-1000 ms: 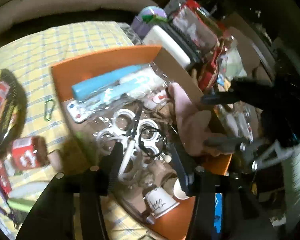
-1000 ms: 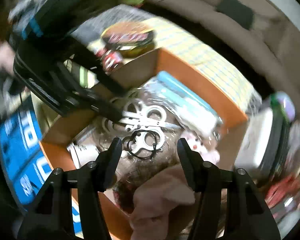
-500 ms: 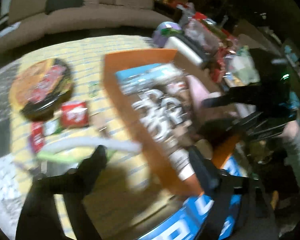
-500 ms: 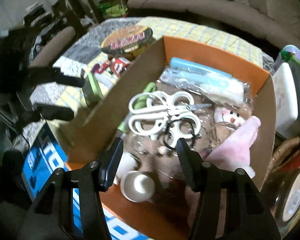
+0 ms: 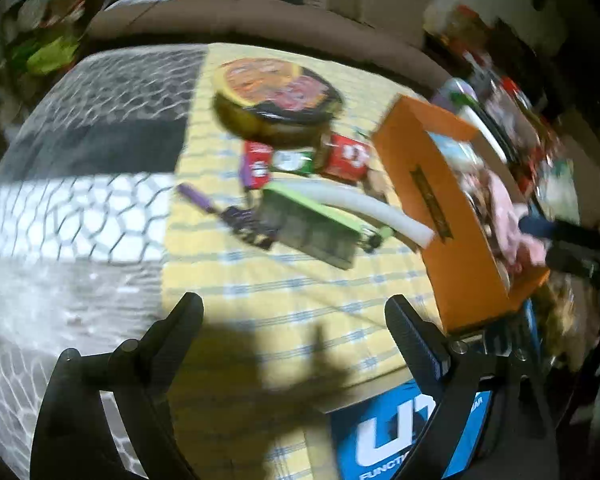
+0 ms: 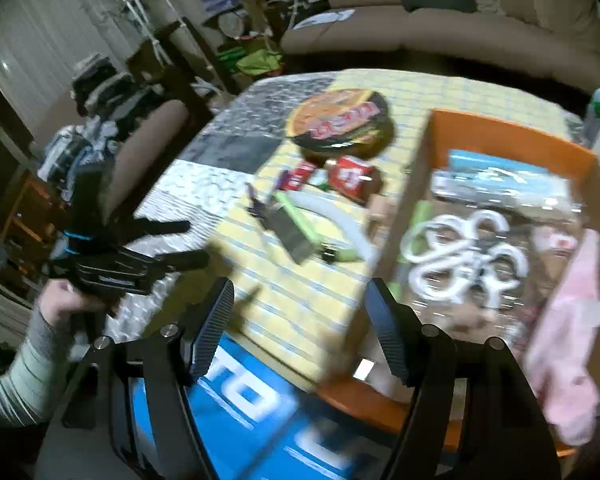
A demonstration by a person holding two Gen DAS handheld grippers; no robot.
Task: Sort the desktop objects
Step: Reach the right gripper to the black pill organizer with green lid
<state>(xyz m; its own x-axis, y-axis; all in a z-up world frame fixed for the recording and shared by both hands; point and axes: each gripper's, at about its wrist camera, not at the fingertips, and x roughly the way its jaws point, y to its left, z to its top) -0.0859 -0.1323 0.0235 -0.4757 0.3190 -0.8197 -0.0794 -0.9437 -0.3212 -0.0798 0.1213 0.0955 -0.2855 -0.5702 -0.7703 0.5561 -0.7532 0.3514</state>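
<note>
An orange cardboard box [image 5: 440, 184] [image 6: 496, 132] stands on the yellow checked cloth and holds white scissors [image 6: 464, 256], a blue packet [image 6: 500, 176] and a pink plush toy [image 6: 568, 320]. Loose on the cloth lie a round noodle bowl [image 5: 276, 96] [image 6: 340, 120], a red packet [image 5: 346, 158] [image 6: 352, 178], a green-edged block [image 5: 312, 224] [image 6: 296, 228], a white tube [image 5: 364, 208] and a purple item [image 5: 204, 202]. My left gripper [image 5: 294, 316] is open and empty above bare cloth. My right gripper [image 6: 300, 304] is open and empty at the box's near left corner.
A blue printed box [image 5: 404, 436] [image 6: 252, 404] lies at the table's near edge. A grey patterned mat [image 5: 72, 184] covers the table's left part. A sofa [image 6: 440, 32] runs behind. Cluttered goods [image 5: 512, 120] crowd the far right beyond the orange box.
Both grippers have pulled back out of the orange box. The left one has swung left over the cloth. The right one has risen and now looks over the box's left edge.
</note>
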